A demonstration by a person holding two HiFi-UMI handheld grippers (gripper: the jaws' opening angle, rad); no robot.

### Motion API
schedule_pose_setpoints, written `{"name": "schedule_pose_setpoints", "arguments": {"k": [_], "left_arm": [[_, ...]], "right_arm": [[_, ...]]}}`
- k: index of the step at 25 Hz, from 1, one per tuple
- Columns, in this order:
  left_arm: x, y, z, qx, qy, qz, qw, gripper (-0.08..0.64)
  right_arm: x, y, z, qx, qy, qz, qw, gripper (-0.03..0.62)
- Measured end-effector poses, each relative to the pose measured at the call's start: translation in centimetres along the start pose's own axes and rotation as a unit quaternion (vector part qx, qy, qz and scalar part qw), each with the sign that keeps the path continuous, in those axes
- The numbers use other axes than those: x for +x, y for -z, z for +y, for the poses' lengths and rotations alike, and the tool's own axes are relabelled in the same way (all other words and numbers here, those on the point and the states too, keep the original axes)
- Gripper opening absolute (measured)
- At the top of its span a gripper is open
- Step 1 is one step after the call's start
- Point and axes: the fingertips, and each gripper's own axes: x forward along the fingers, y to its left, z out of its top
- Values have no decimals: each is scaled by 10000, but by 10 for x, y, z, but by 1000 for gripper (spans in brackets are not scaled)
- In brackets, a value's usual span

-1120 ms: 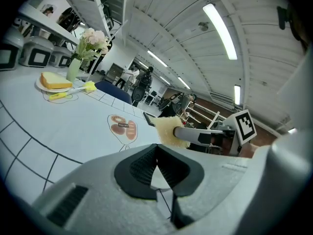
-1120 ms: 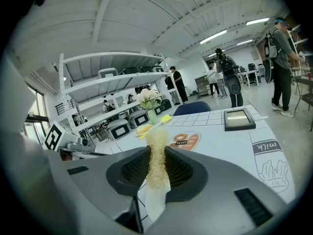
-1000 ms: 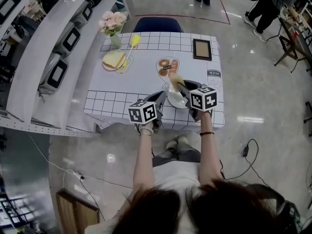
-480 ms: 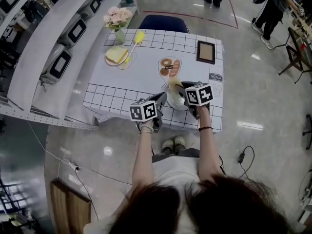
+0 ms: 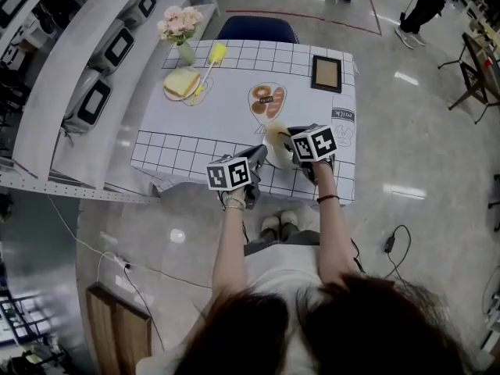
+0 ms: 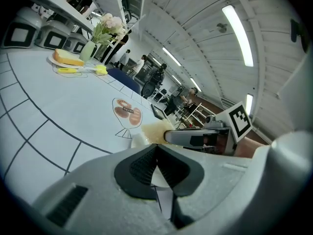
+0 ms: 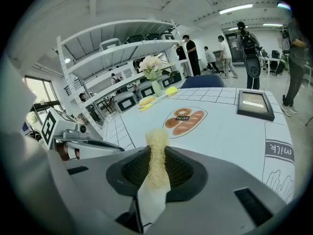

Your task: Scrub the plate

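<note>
- My left claw (image 5: 258, 158) is closed. In the left gripper view its dark pads (image 6: 142, 168) meet at the tips, with a thin white edge pinched lower down between them. That edge looks like the rim of the plate (image 5: 278, 160).
- The plate is small and white. It sits on the counter (image 5: 226, 123) near the front edge, between my two claws, and my left claw comes in at its left side.
- My right claw (image 5: 288, 138) is clamped on a scrubbing pad (image 7: 157, 140), a strip of pale yellow fibre with a white backing. The pad stands up between the pads and pokes out past the tips.
- From my left gripper view the scrubbing pad (image 6: 155, 130) rests at the far side of the plate (image 6: 135, 141). I cannot tell how firmly it presses there.
- The counter carries a white cloth with a black grid border and a printed picture of bread (image 5: 268, 101) in the middle, just beyond the plate.
- At the far left corner a vase of pink flowers (image 5: 179, 28) stands beside a slice of bread (image 5: 181, 83) on its own dish. A yellow brush (image 5: 212, 56) lies next to them.
- A dark picture frame (image 5: 326, 73) lies flat at the far right, well apart from the plate.
- A blue chair (image 5: 256, 29) is pushed in at the far side of the counter.
</note>
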Motion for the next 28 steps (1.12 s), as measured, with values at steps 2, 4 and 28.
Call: {"name": "schedule_pose_setpoints", "arguments": {"k": [2, 4, 28], "left_arm": [[1, 2, 0, -17, -19, 25, 10000, 11], [0, 4, 1, -14, -43, 45, 10000, 11], [-3, -3, 3, 30, -34, -30, 10000, 11]], "right_arm": [[1, 2, -2, 39, 62, 0, 10000, 80], [3, 5, -4, 47, 109, 43, 9999, 80], [11, 7, -12, 230, 364, 34, 9991, 80]]}}
